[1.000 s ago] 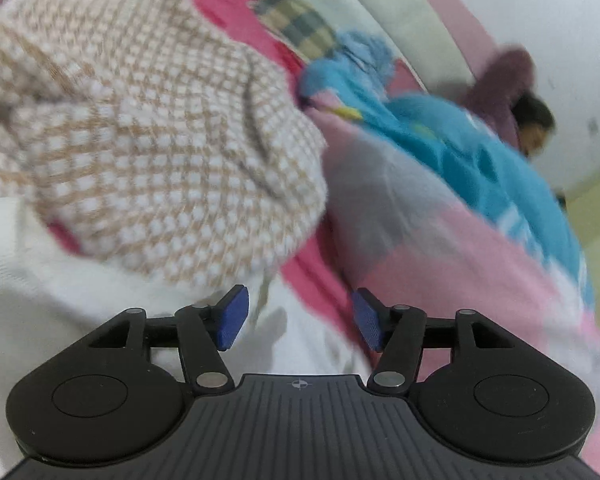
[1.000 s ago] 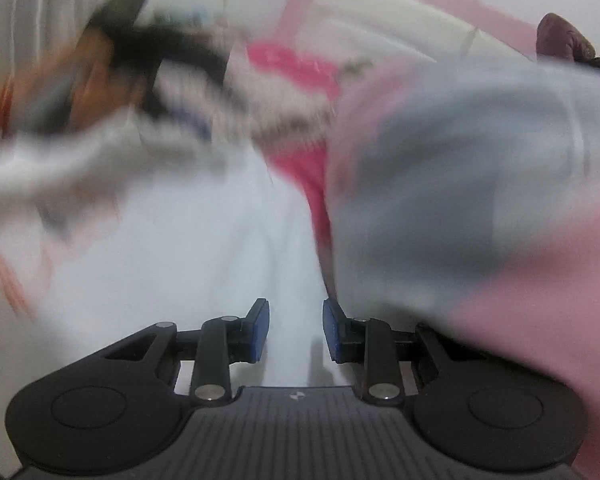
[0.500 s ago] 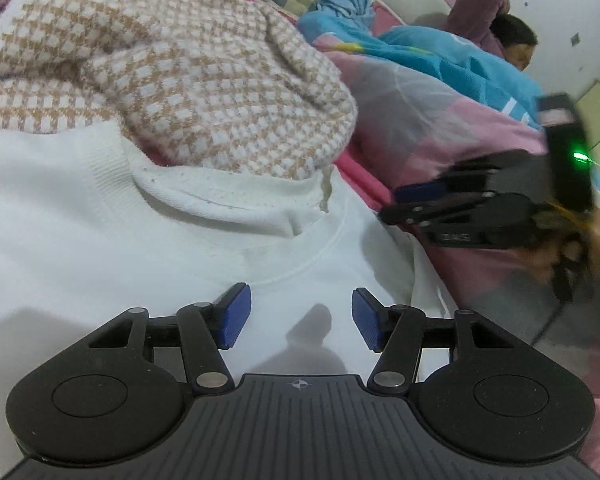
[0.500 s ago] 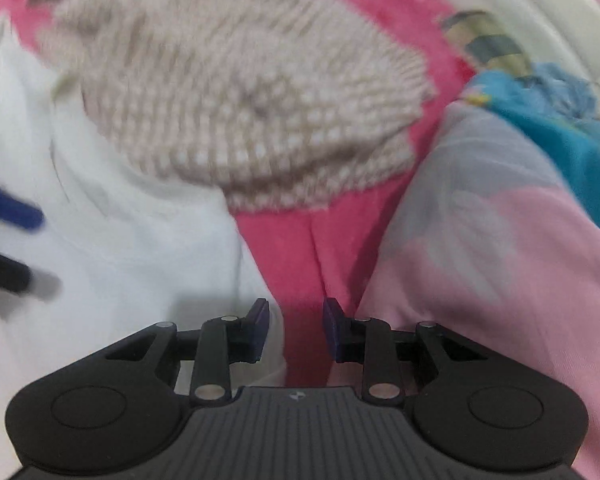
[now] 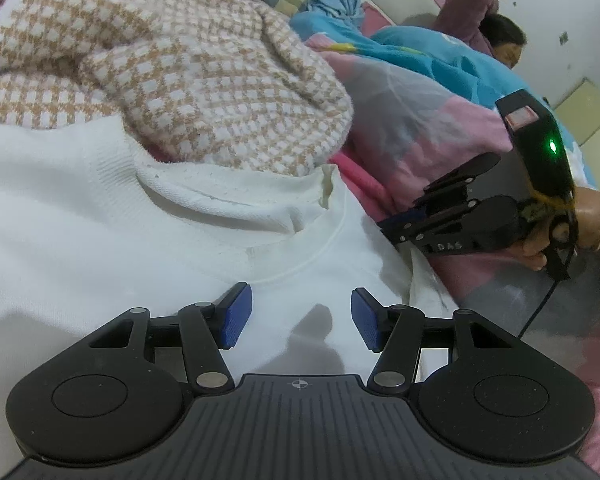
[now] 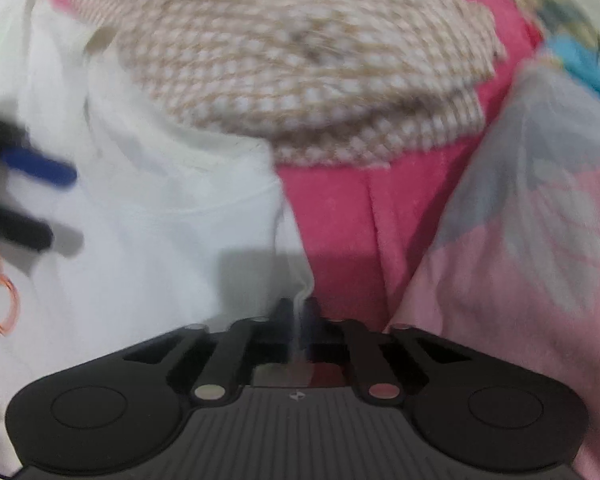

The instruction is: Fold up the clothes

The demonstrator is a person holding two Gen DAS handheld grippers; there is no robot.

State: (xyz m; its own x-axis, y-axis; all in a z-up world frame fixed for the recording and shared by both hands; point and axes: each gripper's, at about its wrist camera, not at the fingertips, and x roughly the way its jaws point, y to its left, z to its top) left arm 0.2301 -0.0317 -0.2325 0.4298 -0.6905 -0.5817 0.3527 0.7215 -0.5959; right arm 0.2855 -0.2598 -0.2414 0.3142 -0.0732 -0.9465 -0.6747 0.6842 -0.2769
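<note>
A white sweatshirt [image 5: 100, 220] lies spread on the bed, its ribbed collar facing up. My left gripper [image 5: 302, 322] hovers open just above the cloth below the collar, with nothing between its blue pads. My right gripper [image 6: 298, 312] points steeply down at the sweatshirt's [image 6: 160, 240] right edge and is shut on a thin fold of white fabric. In the left wrist view the right gripper [image 5: 392, 226] sits at that edge, held by a hand [image 5: 588, 220]. The left gripper's fingers [image 6: 40, 168] show blurred at the right wrist view's left edge.
A brown-and-white checked knit [image 5: 204, 80] is heaped just behind the collar, also blurred in the right wrist view [image 6: 300, 60]. Bright pink sheet [image 6: 340, 220] shows beside the sweatshirt. A pink-grey quilt [image 5: 420, 128] and blue blanket [image 5: 440, 56] cover a person lying [image 5: 496, 28] at the far right.
My right gripper swung in, tipped downward at the sweatshirt's right edge, and its jaws closed on the fabric. My left gripper dropped over the white cloth, then held still.
</note>
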